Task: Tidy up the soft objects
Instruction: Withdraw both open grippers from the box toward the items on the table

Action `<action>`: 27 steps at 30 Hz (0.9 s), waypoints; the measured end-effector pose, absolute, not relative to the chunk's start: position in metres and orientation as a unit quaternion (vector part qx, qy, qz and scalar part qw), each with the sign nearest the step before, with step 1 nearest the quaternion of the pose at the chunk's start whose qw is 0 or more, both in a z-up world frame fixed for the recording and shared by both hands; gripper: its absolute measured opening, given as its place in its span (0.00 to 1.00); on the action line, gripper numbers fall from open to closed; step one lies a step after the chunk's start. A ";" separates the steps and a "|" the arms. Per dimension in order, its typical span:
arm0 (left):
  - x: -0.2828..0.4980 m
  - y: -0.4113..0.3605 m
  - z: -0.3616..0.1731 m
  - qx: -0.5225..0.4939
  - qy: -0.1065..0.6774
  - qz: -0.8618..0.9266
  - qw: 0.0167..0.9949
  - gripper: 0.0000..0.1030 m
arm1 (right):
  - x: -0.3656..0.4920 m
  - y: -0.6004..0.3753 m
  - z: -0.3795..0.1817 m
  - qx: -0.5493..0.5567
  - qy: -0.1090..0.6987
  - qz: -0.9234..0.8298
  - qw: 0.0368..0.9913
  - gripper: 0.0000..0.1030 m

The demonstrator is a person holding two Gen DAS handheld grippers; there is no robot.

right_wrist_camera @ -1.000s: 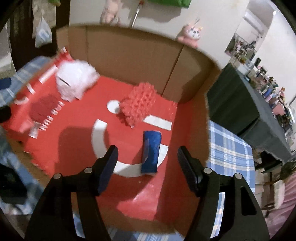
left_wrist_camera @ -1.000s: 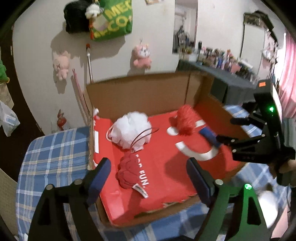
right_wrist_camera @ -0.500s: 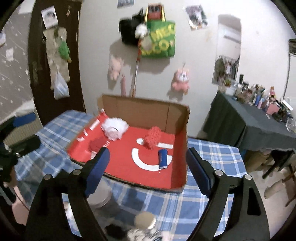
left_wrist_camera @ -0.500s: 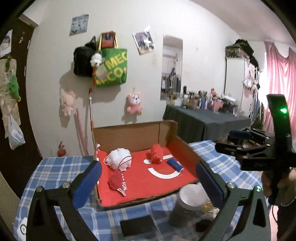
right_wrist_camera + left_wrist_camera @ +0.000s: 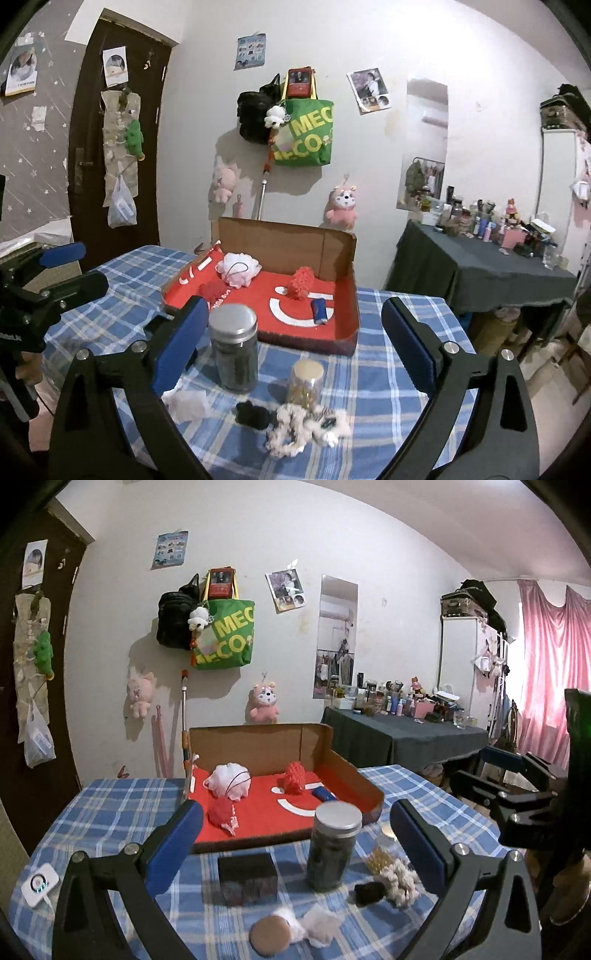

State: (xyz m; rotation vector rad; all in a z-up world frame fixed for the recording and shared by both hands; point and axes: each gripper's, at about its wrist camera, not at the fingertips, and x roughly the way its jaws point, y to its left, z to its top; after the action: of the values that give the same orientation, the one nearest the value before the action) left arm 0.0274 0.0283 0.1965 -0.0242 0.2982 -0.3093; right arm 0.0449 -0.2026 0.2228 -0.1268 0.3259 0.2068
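Note:
A cardboard box (image 5: 347,771) with a red lining holds a white mesh pouf (image 5: 229,784), a red knitted piece (image 5: 295,777), a dark red soft piece (image 5: 221,812) and a blue roll (image 5: 324,794). In front of it on the checked cloth lie a black scrunchie (image 5: 253,413), a cream scrunchie (image 5: 306,424) and white cotton wads (image 5: 317,923). My left gripper (image 5: 294,808) stands open above the near table, holding nothing. The jaws of my right gripper (image 5: 295,304) are opening, with nothing between them.
A tall dark jar (image 5: 332,849) with a metal lid, a black box (image 5: 247,878), a small jar (image 5: 306,382) of gold bits and a round brown pad (image 5: 269,936) stand near the soft things. A white device (image 5: 40,884) lies at the table's left edge.
Both grippers have pulled back and up from inside the box to the near side of the table. Their jaws have spread wider, and the blue roll stays in the box.

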 end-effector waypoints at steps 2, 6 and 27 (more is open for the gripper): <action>0.020 0.028 0.186 -0.015 0.149 -0.148 0.977 1.00 | 0.034 -0.200 0.211 -0.064 0.154 0.097 0.981 0.93; 0.013 0.029 0.165 -0.021 0.158 -0.144 0.977 1.00 | 0.014 -0.196 0.187 -0.066 0.140 0.074 0.985 0.93; 0.029 0.040 0.069 -0.021 0.265 -0.108 0.958 1.00 | 0.026 -0.175 0.079 -0.055 0.231 0.070 0.969 0.93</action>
State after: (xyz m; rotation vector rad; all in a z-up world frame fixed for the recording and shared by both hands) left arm 0.0287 0.0403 0.0691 -0.0434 0.5371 -0.2184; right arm 0.0263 -0.1755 0.0788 -0.1105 0.4663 0.1410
